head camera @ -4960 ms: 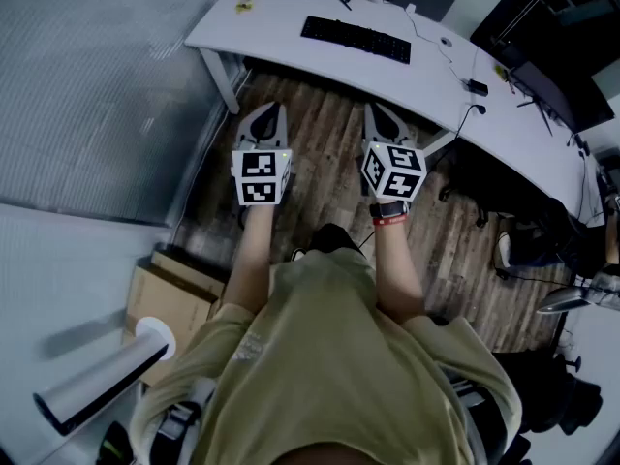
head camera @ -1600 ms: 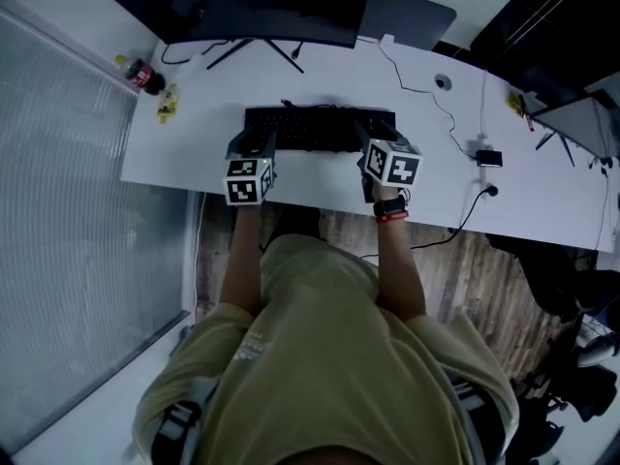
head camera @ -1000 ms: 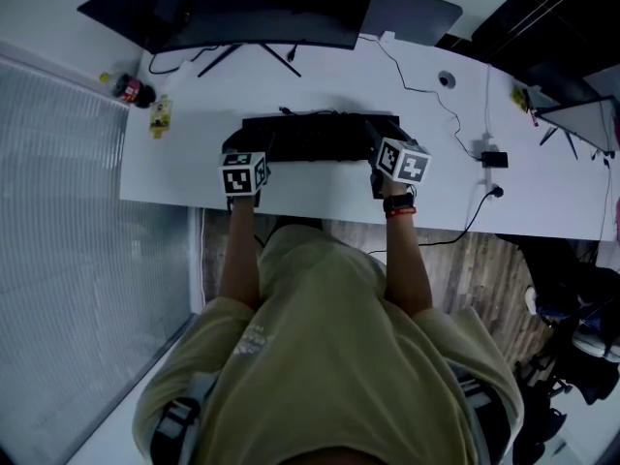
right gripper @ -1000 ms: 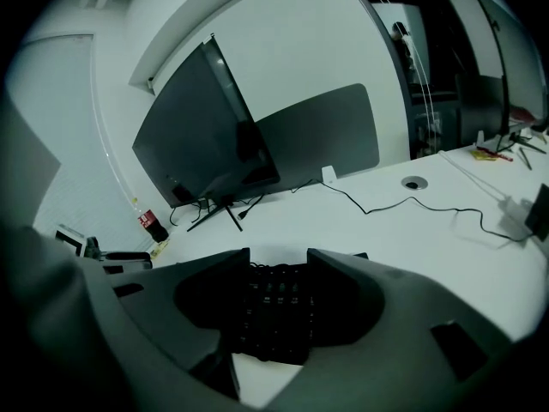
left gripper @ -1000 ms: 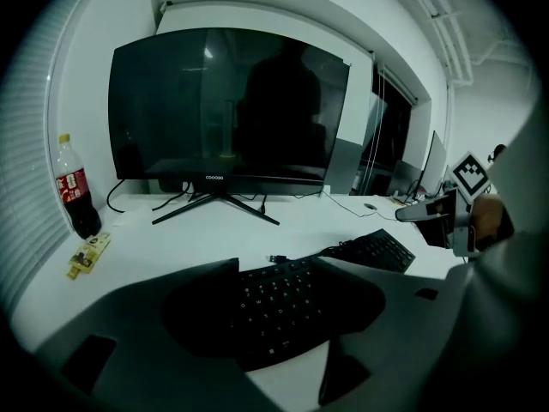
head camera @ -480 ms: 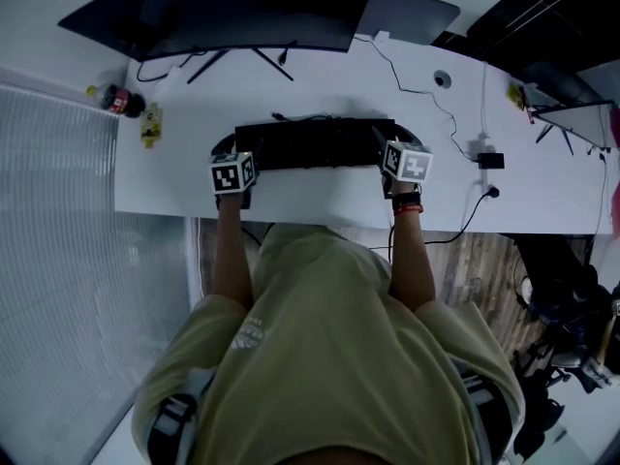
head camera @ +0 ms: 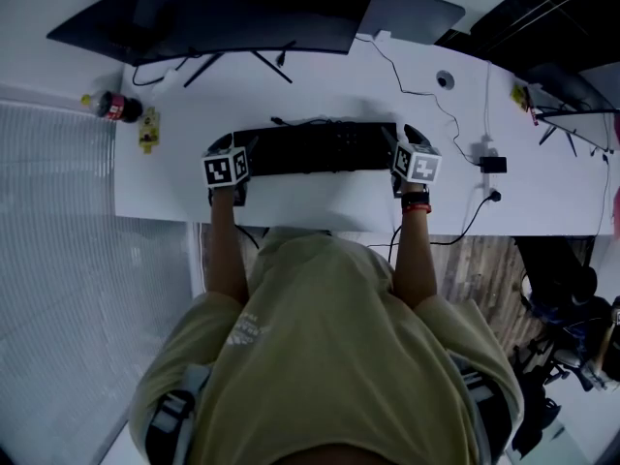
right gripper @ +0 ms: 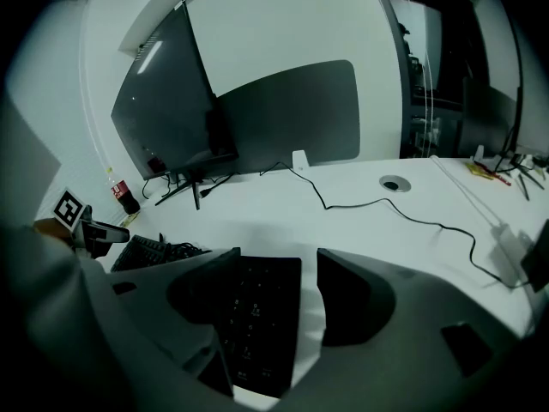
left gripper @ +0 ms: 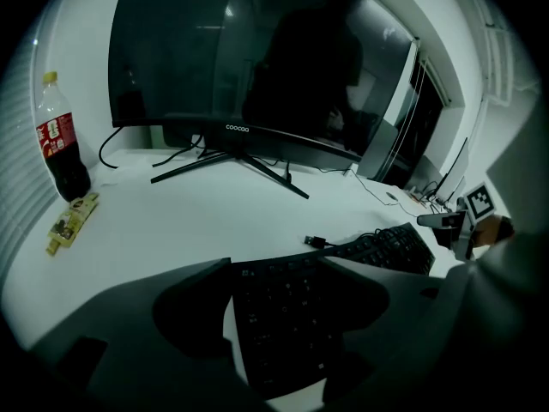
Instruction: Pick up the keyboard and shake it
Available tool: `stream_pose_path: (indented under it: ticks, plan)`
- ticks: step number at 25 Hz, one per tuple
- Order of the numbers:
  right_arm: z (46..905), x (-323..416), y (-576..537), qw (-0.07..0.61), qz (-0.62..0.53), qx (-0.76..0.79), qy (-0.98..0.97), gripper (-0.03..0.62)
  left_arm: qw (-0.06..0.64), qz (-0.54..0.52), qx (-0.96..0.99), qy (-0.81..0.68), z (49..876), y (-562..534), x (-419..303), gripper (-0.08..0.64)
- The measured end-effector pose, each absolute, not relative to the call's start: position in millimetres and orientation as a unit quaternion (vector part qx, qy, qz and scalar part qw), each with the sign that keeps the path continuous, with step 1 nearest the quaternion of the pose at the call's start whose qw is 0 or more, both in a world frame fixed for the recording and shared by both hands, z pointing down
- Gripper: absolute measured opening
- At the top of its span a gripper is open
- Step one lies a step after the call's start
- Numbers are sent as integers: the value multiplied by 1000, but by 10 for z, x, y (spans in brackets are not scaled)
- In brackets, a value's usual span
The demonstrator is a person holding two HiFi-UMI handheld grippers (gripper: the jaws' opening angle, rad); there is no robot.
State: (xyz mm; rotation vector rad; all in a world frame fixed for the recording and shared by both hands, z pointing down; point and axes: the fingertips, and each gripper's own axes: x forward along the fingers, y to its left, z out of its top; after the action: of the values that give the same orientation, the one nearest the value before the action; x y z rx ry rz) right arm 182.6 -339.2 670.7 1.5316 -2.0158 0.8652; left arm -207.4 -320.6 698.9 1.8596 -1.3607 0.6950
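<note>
A black keyboard [head camera: 315, 149] lies flat on the white desk [head camera: 310, 197] in front of the monitor. My left gripper [head camera: 225, 146] is at its left end, jaws spread wide. In the left gripper view the keyboard [left gripper: 287, 316] lies under the left gripper [left gripper: 274, 264], the pads clear of it. My right gripper [head camera: 412, 136] is at the right end and its jaws are opening. In the right gripper view the keyboard's end [right gripper: 257, 316] lies between the jaws of the right gripper [right gripper: 279, 260], untouched by the pads.
A curved monitor [head camera: 223, 13] on a spread-leg stand rises behind the keyboard. A cola bottle [head camera: 111, 107] and a snack wrapper [head camera: 147, 129] sit at the far left. Cables run right to a grommet [head camera: 445, 79] and a power adapter [head camera: 492, 163]. The desk's front edge is just below my hands.
Both grippers have moved apart along the keyboard, the left one leftwards and the right one rightwards, and now stand at its two ends.
</note>
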Motion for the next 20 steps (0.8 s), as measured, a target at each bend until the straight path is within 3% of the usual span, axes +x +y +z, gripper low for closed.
stream_pose_path:
  ticks: [16,20]
  plan:
    - [6948,1763,-3540,215,378,523,-733,285,417,284,704,-499,7277,-3348,-2146,319]
    - [6984,1649,-3545,240,392,501,-734,291,438,270,707,-486,7288,-3370,-2125,313]
